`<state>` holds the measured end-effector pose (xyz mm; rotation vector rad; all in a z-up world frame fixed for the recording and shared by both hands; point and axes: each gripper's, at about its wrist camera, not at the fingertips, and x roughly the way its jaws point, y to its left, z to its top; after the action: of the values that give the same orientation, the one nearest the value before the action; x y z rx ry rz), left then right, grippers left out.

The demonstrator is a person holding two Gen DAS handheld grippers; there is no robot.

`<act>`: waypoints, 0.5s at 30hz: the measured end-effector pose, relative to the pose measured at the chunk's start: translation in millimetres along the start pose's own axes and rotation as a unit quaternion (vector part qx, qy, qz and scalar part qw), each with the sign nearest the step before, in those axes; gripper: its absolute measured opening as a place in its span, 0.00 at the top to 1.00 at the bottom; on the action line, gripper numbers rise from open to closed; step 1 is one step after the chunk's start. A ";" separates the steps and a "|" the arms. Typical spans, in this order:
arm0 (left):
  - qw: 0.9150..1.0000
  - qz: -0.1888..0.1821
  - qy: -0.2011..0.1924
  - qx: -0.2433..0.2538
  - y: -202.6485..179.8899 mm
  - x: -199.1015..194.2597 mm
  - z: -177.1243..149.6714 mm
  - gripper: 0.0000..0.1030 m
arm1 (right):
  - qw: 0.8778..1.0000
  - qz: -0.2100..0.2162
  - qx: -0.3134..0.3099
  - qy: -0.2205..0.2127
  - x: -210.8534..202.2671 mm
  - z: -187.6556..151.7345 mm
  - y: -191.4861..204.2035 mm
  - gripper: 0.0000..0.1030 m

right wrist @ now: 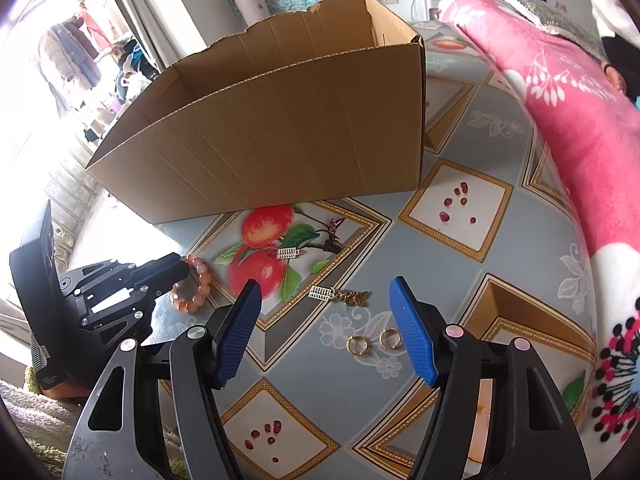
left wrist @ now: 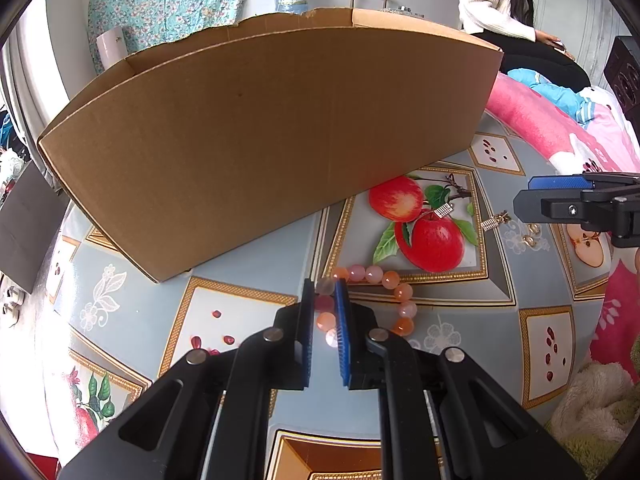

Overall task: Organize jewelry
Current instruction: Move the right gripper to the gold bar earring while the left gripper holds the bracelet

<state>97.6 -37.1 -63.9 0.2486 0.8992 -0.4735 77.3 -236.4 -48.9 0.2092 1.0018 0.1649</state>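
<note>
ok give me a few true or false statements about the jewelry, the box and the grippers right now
1. The left gripper is shut on the bead bracelet. True.
2. The right gripper holds a ring. False: it is open and holds nothing.
3. Two gold rings lie on the tablecloth. True.
4. The bracelet is inside the cardboard box. False: it is on the tablecloth in front of the box.

1. My left gripper [left wrist: 325,312] points steeply down, its blue pads nearly together, pinched on the bracelet [left wrist: 390,280], as far as I can tell.
2. My right gripper [right wrist: 326,328] tilts down likewise, jaws standing wide apart, nothing between the pads.
3. Both hang low over the table.
</note>
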 end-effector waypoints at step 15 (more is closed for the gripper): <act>1.000 0.001 0.002 0.003 -0.7 0.5 0.7 0.90 | 1.000 0.005 -0.008 0.005 4.5 1.6 2.8 0.38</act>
<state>98.0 -38.1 -63.8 0.2565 0.9004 -0.4741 81.0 -232.8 -51.1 0.1994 1.0094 0.1823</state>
